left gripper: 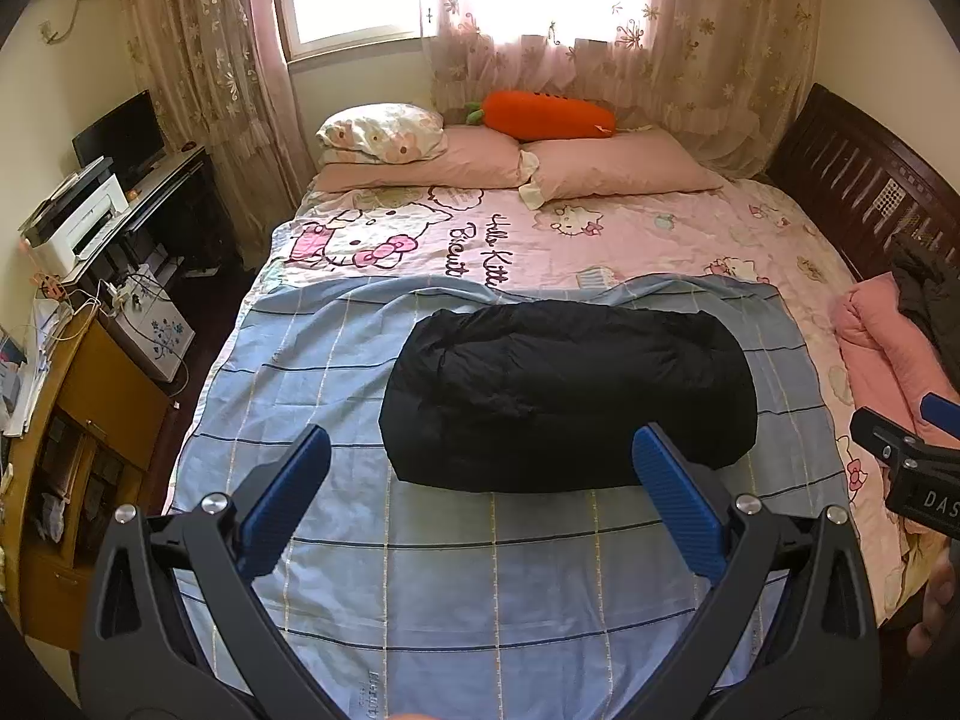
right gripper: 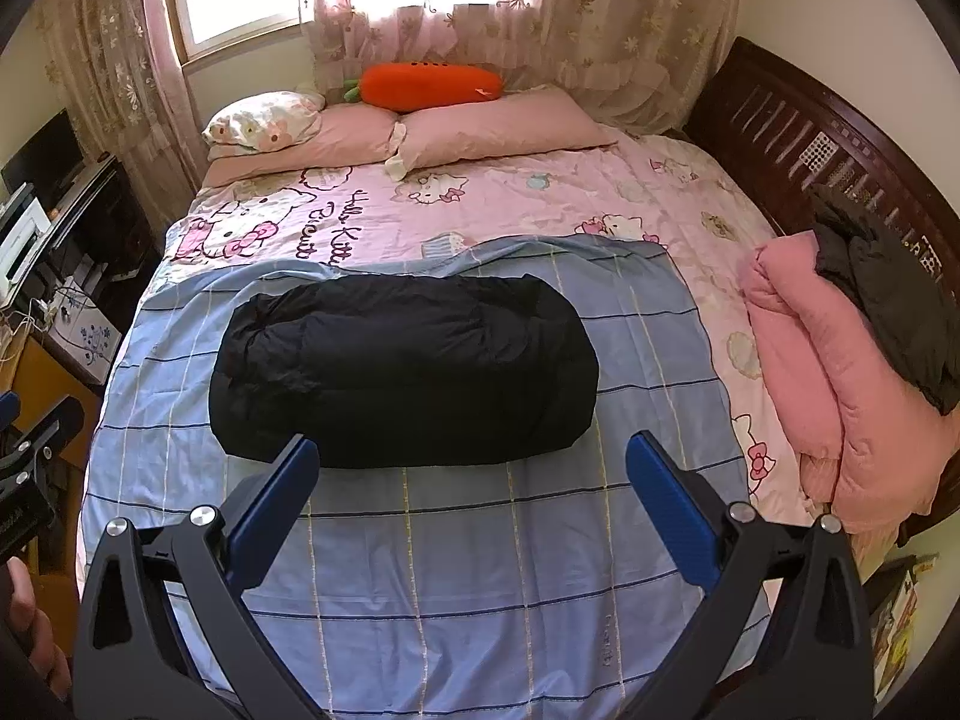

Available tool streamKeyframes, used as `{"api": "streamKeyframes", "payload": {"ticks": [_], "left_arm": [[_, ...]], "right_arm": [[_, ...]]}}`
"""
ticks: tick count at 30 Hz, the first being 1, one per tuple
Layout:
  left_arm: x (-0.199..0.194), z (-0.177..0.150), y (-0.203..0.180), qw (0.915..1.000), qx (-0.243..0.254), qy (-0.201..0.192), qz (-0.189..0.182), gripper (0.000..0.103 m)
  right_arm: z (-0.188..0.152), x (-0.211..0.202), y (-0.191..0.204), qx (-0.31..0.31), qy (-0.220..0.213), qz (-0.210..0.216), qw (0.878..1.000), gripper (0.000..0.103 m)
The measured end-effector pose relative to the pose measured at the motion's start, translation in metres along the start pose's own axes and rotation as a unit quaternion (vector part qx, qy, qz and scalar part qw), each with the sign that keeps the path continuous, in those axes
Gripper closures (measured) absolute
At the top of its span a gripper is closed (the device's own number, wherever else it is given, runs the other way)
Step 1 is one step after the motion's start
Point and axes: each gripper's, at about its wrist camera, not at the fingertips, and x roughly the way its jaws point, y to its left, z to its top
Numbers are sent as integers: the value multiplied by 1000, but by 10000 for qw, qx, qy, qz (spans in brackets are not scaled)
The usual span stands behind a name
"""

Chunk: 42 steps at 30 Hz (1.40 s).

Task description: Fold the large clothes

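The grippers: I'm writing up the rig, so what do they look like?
Both match. The left gripper and right gripper each have two black angular arms with silver round bolts, ending in blue ribbed pads. The right one's black body carries white letters "DAS" in the left wrist view.

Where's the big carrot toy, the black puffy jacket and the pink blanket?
carrot toy [left gripper: 549, 115], left wrist view, middle of its orange body
black jacket [right gripper: 405, 369], right wrist view, top middle
pink blanket [right gripper: 804, 354], right wrist view, upper fold

The right gripper [right gripper: 471, 474] hangs wide apart above the blue checked sheet [right gripper: 420, 570], just short of a folded black padded coat [right gripper: 402, 366].
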Motion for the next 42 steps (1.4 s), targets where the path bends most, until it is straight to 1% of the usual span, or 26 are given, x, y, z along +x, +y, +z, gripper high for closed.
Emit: {"api": "streamKeyframes", "payload": {"ticks": [4, 15, 19, 42], "left_arm": [[0, -1, 1, 10000, 13, -38, 24, 2], [5, -2, 7, 10000, -21, 51, -64, 2], [6, -2, 9, 10000, -13, 42, -41, 2], [15, -1, 12, 9997, -216, 108, -69, 2]], "right_arm": [[0, 0, 0, -4, -13, 4, 10000, 1], [1, 2, -3, 0, -28, 7, 10000, 1], [1, 4, -4, -3, -18, 14, 10000, 1], [-2, 11, 1, -28, 56, 61, 10000, 1]]}}
